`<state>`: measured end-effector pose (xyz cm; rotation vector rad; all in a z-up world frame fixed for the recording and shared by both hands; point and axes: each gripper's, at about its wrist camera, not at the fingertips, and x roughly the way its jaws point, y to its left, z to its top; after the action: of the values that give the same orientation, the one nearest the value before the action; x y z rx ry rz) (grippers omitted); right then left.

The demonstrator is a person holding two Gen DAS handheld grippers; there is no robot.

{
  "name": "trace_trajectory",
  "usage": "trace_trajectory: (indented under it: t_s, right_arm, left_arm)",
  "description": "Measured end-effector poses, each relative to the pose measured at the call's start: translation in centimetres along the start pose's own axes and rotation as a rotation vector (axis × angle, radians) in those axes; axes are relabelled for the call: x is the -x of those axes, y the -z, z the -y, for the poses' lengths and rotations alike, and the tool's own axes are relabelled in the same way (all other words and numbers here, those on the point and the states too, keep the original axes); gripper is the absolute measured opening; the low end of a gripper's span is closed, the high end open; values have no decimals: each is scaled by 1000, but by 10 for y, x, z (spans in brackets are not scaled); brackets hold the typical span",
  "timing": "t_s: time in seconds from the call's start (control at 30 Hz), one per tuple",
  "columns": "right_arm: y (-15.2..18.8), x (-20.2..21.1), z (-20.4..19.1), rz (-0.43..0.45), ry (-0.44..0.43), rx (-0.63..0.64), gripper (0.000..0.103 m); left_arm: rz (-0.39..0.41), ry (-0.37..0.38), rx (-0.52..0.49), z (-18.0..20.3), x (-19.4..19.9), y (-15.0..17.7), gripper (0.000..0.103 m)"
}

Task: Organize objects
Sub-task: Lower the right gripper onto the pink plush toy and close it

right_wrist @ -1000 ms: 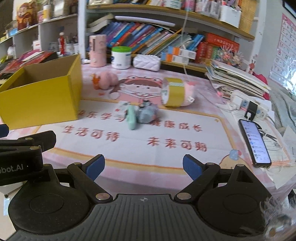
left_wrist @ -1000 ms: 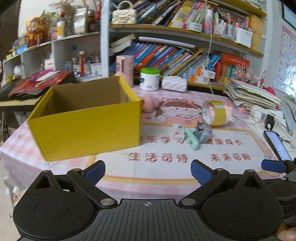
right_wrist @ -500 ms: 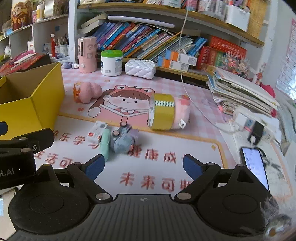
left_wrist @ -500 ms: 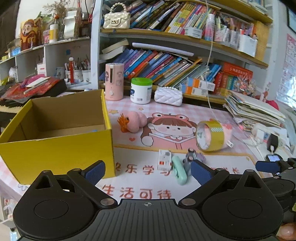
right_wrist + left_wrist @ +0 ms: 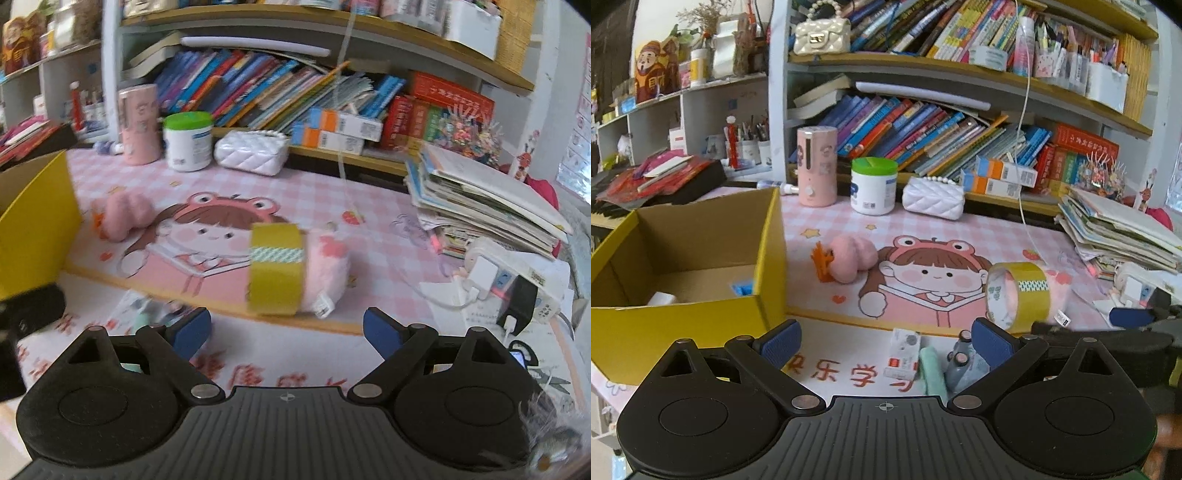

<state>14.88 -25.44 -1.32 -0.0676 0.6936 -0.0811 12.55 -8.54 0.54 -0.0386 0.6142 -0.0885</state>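
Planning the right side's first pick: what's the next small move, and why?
Probably ease the right tongs forward and down over the yellow tape roll. Both pairs of tongs are empty. The roll stands on edge straight ahead between the right pair's wide-set pads, against a pink plush, and looks narrow enough to fit. The yellow box sits open on the left.

The yellow box (image 5: 35,229) is cut off at the left edge, its contents hidden.

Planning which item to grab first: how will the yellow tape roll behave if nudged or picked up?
The yellow tape roll stands on its edge, so a nudge would probably set it rolling. It leans against a pink plush, which may stop it. Its hollow ring looks rigid and light.
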Motion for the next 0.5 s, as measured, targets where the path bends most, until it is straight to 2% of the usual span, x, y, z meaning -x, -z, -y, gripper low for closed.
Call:
trace_trajectory:
  t_s: [0.23, 0.4, 0.5]
  right_arm:
    - [-11, -21, 30, 13, 21, -66, 86]
    - [-23, -33, 54, 56, 30, -194, 82]
    - [-31, -48, 67, 43, 26, -265, 81]
  left_arm:
    - [-32, -25, -10, 16, -20, -4, 99]
    - [-43, -33, -10, 21, -27, -7, 99]
    - [-47, -32, -19, 23, -29, -7, 99]
